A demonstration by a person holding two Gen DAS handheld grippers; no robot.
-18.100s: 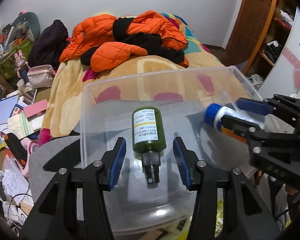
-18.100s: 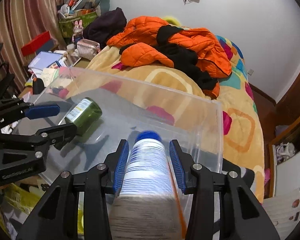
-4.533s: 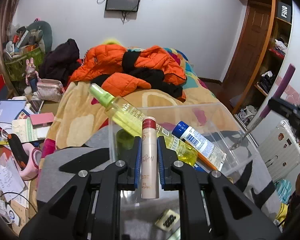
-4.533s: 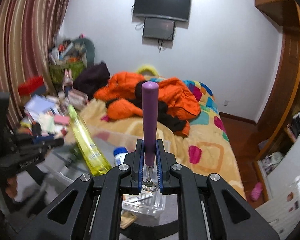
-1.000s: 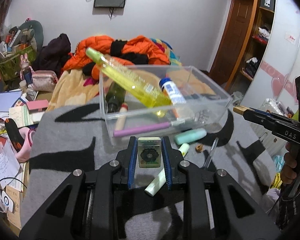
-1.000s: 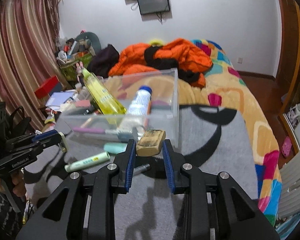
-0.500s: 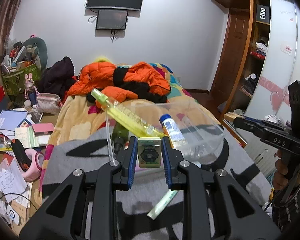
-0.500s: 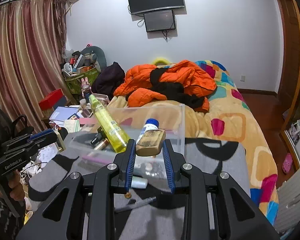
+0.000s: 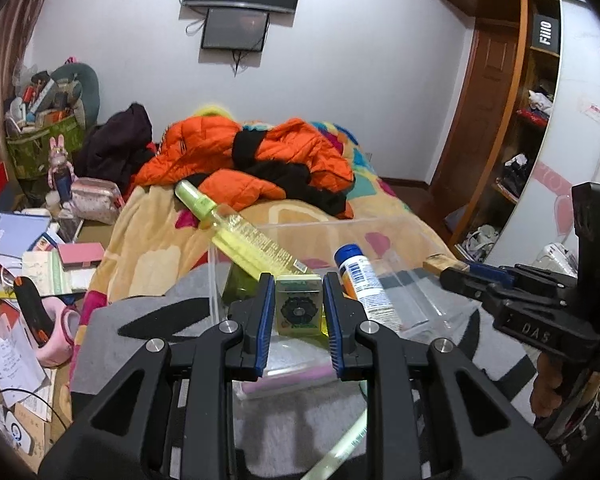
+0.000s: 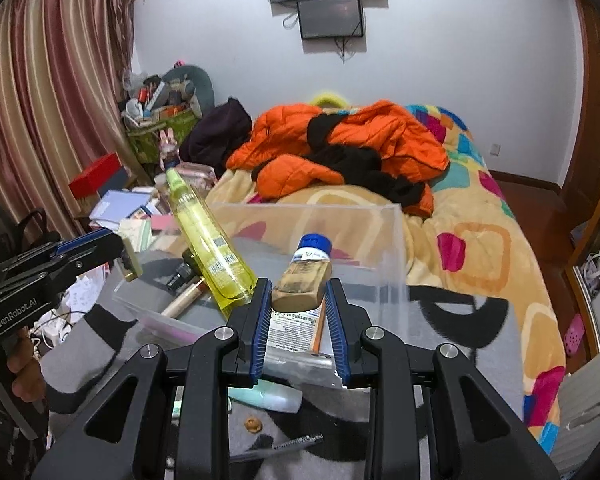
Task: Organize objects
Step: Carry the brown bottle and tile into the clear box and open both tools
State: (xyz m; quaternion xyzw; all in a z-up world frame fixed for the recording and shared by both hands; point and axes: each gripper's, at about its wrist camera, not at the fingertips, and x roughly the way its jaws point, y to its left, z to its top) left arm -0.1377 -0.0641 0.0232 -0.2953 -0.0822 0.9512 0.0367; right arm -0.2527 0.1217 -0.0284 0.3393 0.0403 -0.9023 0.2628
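Note:
My left gripper (image 9: 296,312) is shut on a small green tin box (image 9: 299,310) with a round black emblem, held just in front of the clear plastic bin (image 9: 412,236). My right gripper (image 10: 297,300) is shut on a tan worn block (image 10: 302,284), held above the bin's near wall (image 10: 396,248). The bin holds a tall yellow bottle (image 10: 208,236), a blue-capped white bottle (image 10: 312,248), a dark green bottle (image 9: 236,288) and a pink tube (image 9: 296,378). Each gripper shows in the other's view: the right one (image 9: 452,266), the left one (image 10: 128,260).
On the grey mat lie a mint tube (image 10: 268,396), a pale green tube (image 9: 340,452), a small brown bit (image 10: 253,424) and a pen-like tool (image 10: 288,446). A bed with orange jackets (image 10: 340,140) stands behind. Clutter of books and bags (image 9: 32,248) lies at the left.
Both grippers have lowered and moved forward toward the bin, each holding its object. The bin and its contents have not moved.

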